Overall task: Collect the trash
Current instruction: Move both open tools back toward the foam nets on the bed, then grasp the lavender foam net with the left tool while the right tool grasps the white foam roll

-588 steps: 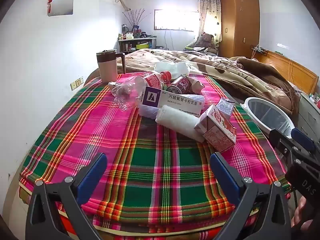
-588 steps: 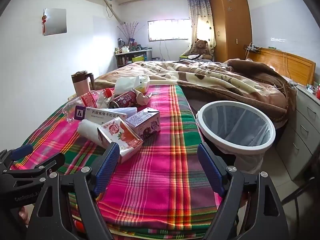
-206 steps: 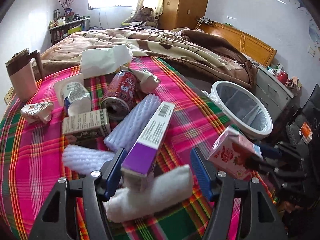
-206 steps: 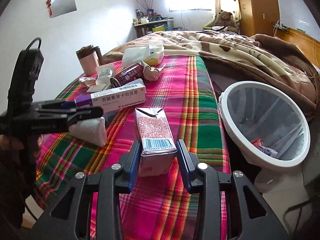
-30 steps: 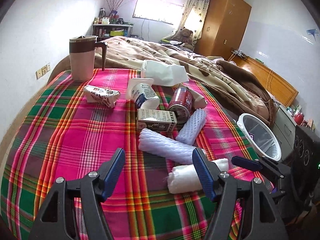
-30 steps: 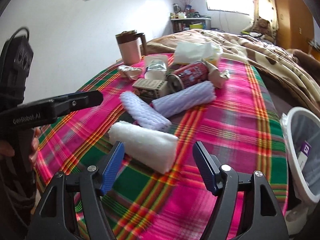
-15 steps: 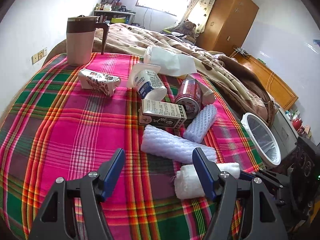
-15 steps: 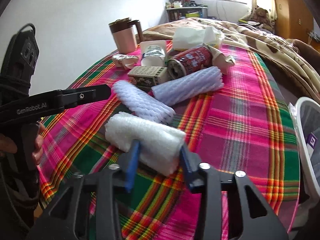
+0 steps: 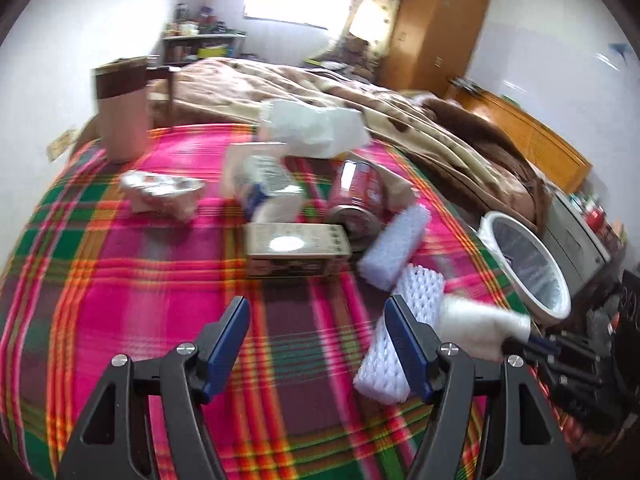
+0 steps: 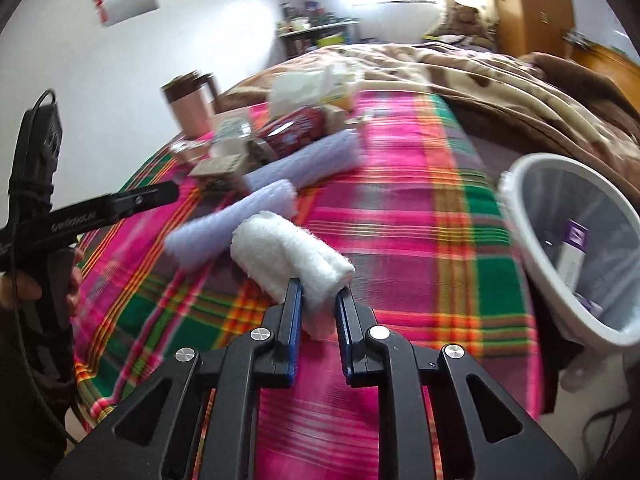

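Observation:
My right gripper (image 10: 318, 290) has a white foam roll (image 10: 288, 252) between its blue pads; the jaws are closing and squeeze its near end. In the left wrist view the same white roll (image 9: 476, 332) hangs off the cloth, toward the white bin (image 9: 556, 312). My left gripper (image 9: 317, 304) is open over the plaid cloth (image 9: 120, 300) with nothing between its fingers. Just right of it lies a lilac foam net (image 9: 400, 320). A second net (image 9: 394, 248), a small box (image 9: 296, 248) and a red can (image 9: 356, 196) lie beyond.
The mesh bin (image 10: 516, 216) stands off the bed's right edge with a purple box (image 10: 574, 244) inside. A pink mug (image 9: 122, 116), a crumpled wrapper (image 9: 160, 192), a cup (image 9: 268, 188) and a tissue pack (image 9: 316, 124) sit farther back. A brown blanket (image 9: 440, 120) covers the bed's far half.
The right jaws went from wide open to clamped on the white roll and carried it right, toward the bin. The left gripper moved in closer to the pile, still open.

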